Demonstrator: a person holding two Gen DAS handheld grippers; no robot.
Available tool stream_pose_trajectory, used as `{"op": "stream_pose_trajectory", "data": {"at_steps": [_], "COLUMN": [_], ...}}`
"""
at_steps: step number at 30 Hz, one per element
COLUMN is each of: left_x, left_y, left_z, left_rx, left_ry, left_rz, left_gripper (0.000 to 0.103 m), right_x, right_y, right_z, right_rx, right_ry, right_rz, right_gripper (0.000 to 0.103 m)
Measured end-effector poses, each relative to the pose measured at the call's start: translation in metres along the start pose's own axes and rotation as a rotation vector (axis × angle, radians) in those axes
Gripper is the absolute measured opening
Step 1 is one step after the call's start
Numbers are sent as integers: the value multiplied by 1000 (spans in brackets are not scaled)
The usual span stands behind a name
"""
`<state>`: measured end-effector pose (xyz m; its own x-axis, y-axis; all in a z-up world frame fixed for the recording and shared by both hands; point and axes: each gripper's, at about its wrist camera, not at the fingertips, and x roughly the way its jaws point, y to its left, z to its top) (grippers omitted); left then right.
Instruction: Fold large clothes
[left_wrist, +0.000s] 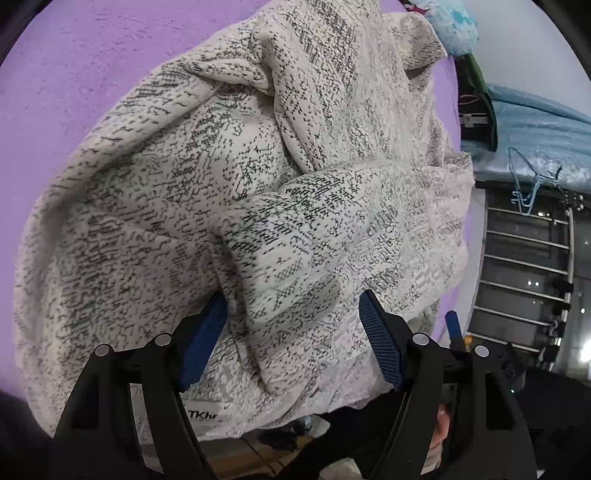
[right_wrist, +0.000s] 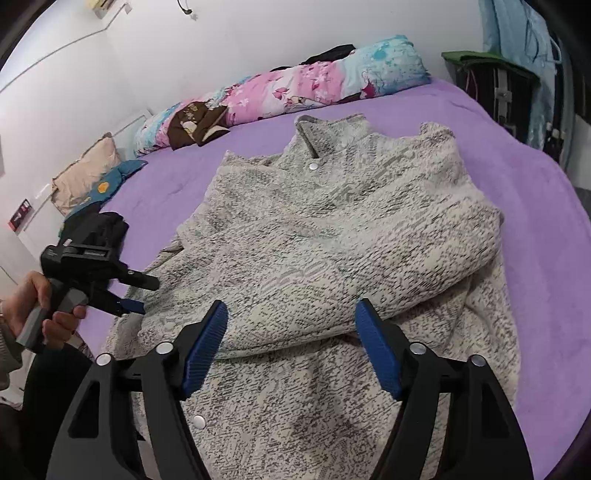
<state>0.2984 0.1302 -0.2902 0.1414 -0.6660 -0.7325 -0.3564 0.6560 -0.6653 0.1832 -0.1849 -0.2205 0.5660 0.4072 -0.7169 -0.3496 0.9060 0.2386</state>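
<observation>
A speckled grey-and-white knit jacket (right_wrist: 332, 236) with snap buttons lies rumpled on the purple bed (right_wrist: 535, 206). Both the left gripper (left_wrist: 291, 332) and right gripper (right_wrist: 291, 332) hover angled down over it, jaws wide, gripping nothing.

Left gripper (left_wrist: 291, 332) fingers spread, right gripper (right_wrist: 290, 334) fingers apart, both angled down.

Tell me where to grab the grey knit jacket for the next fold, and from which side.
Take the grey knit jacket by the folded sleeve's cuff, coming from the near edge with the right gripper. It probably suits: the cuff lies on top, raised, between the open jaws.
</observation>
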Motion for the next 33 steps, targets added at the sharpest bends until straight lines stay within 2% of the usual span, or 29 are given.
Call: {"op": "stream_pose_trajectory", "data": {"at_steps": [1, 4, 7, 15, 17, 22, 28, 33], "left_x": [1, 2, -3, -11, -17, -26, -31, -59], "left_y": [-1, 0, 1, 0, -2, -9, -21, -31], "left_z": [0, -1, -2, -8, -14, -21, -18, -11], "left_rx": [-2, -14, -27, -43, -48, -38, -29, -7], "left_ry": [-3, -18, -51, -98, -121, -154, -172, -224], "left_rz": [0, 40, 44, 57, 47, 23, 18, -40], "left_gripper": [69, 53, 36, 29, 22, 18, 13, 12], "right_x": [1, 5, 6, 4, 2, -4, -16, -18], "right_y": [0, -4, -8, -28, -38, -79, -112, -131], "right_z": [-1, -6, -10, -14, -16, -15, -9, -2], "right_rx": [-1, 8, 25, 83, 104, 261, 343, 358], "right_ry": [1, 12, 16, -11, -43, -102, -181, -217], "right_rz": [1, -3, -10, -28, -12, -7, -31, -62], "right_gripper": [77, 77, 77, 78, 83, 85, 85, 86]}}
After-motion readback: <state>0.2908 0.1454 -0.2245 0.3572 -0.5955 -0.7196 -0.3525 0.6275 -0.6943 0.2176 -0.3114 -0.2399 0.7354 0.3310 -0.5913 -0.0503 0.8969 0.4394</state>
